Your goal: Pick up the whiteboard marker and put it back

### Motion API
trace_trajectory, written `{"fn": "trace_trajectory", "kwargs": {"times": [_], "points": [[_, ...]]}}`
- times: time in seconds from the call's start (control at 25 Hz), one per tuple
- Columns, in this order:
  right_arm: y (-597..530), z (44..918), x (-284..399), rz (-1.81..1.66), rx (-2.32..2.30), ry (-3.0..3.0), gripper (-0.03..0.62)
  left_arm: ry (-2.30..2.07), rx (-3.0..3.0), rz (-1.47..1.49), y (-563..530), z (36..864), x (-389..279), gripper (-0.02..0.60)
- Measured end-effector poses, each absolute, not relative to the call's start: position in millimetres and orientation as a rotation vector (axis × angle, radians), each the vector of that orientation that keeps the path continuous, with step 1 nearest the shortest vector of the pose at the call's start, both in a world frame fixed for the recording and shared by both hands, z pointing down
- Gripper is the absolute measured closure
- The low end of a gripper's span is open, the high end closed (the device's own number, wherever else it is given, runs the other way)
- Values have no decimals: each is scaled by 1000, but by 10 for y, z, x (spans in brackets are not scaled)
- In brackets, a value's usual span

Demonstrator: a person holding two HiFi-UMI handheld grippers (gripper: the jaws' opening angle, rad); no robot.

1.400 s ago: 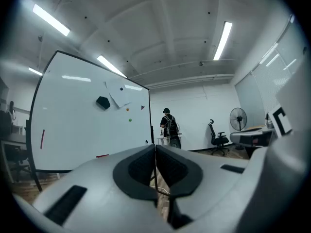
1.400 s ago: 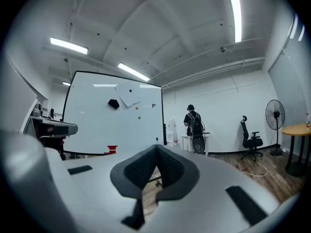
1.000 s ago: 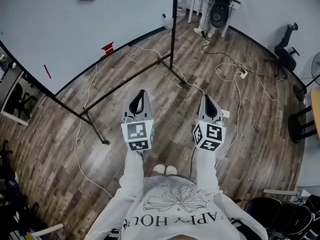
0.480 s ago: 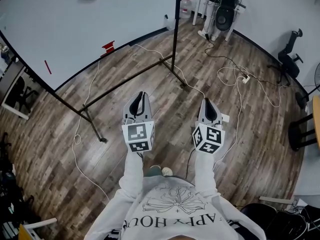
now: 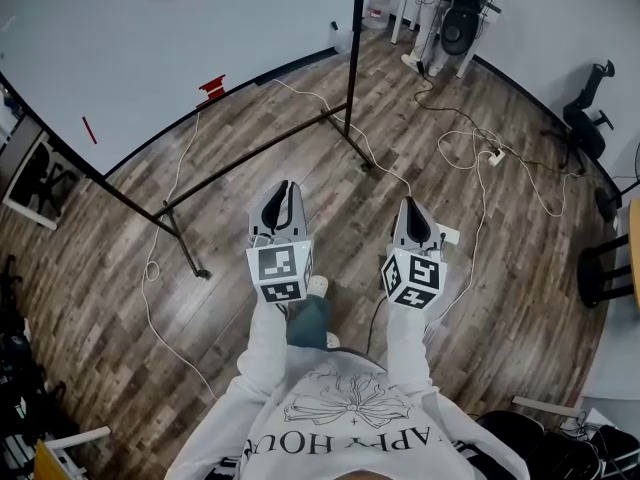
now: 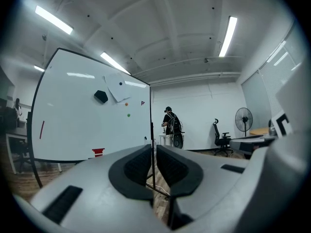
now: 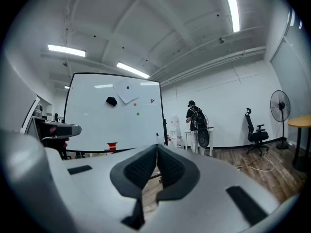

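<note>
left tool (image 5: pixel 284 190) and right tool (image 5: pixel 410 206) held level, side by side, both closed, empty.

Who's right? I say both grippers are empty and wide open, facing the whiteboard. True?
Not quite: the left gripper and right gripper are empty and facing the whiteboard, but shut, not wide open. Each gripper view shows its jaws together.

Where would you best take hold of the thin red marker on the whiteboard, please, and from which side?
Probably mid-barrel on the red marker, coming straight at the whiteboard face with the jaws either side of it. It sits nearly upright and flat against the board, so only its long left and right flanks look free.
</note>
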State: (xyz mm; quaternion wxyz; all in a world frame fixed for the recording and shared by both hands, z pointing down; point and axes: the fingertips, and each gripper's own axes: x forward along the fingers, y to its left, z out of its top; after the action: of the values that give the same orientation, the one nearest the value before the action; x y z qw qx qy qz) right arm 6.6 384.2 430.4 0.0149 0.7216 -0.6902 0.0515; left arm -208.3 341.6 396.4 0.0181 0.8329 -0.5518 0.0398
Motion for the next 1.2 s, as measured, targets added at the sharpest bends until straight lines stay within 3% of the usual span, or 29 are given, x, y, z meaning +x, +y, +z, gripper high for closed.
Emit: {"fn": "trace_trajectory", "kwargs": {"times": [0.12,0.2,1.2], "points": [[3633,4330,132,157,2252,-2141,589,-1697,2584,119,3180,4005,-2024,565],[3448,4341,196,152,2261,-2135,589,-1671,2596,110,2985,4023,-1952,510],[480,4318,646,136,2274,-2087,589,-1585,2621,85,-130,4025,-1360,509]]}}
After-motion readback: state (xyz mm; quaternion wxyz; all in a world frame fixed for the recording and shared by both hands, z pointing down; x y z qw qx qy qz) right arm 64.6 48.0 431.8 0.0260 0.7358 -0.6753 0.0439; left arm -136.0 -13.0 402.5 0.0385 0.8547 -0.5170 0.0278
